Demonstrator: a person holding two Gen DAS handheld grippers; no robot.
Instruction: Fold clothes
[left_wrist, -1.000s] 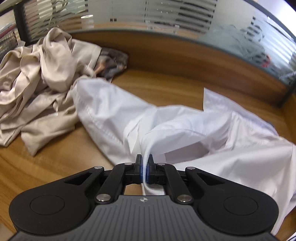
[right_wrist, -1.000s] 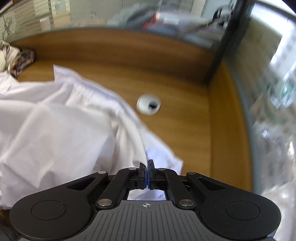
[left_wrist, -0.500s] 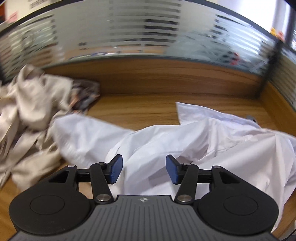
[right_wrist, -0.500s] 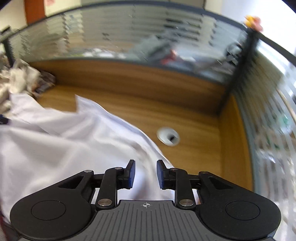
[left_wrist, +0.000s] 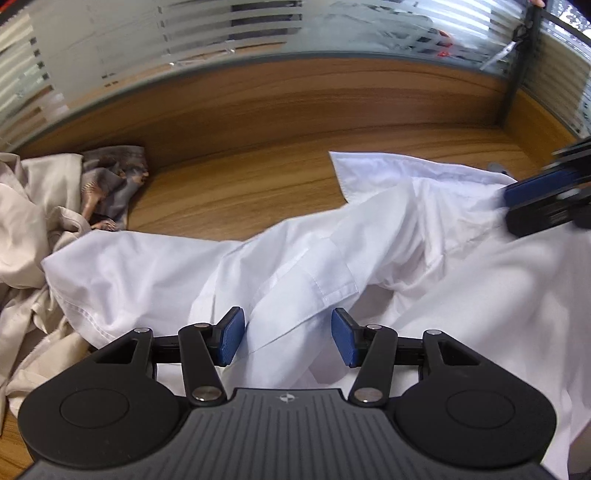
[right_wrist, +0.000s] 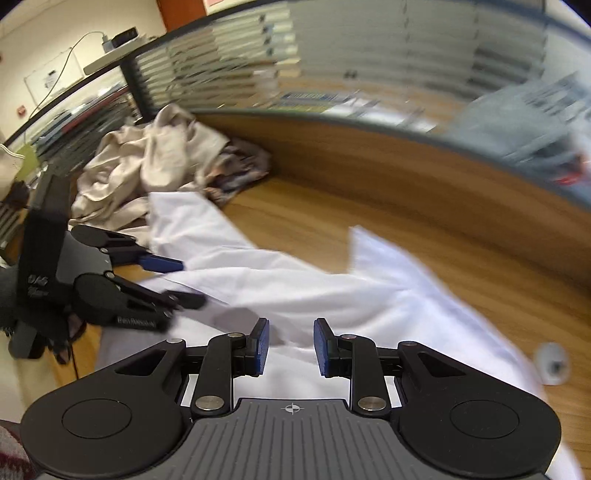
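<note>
My left tongs (left_wrist: 288, 336) stand open, having just spread wider, with a loose fold of the white shirt (left_wrist: 369, 266) lying between the pads but not pinched. My right tongs (right_wrist: 291, 347) are open too, narrower, jaws lately parted, hovering over white cloth with nothing held.

The shirt lies rumpled across the wooden surface (left_wrist: 236, 184), one sleeve or flap thrown over the body, a cuff edge just ahead of my left pads, the collar end toward the far side. It is not yet flat, so I judge no fold can start until it is spread.

To the left, its hem touches a heap of beige clothes (left_wrist: 33, 236), and a patterned cloth (left_wrist: 110, 177) sits behind that. A round cable port (right_wrist: 552, 363) shows near the shirt's right edge.

The risk I see: closing on this bunched fold may catch several layers and drag the whole shirt crooked, or pull its hem into the beige heap.
</note>
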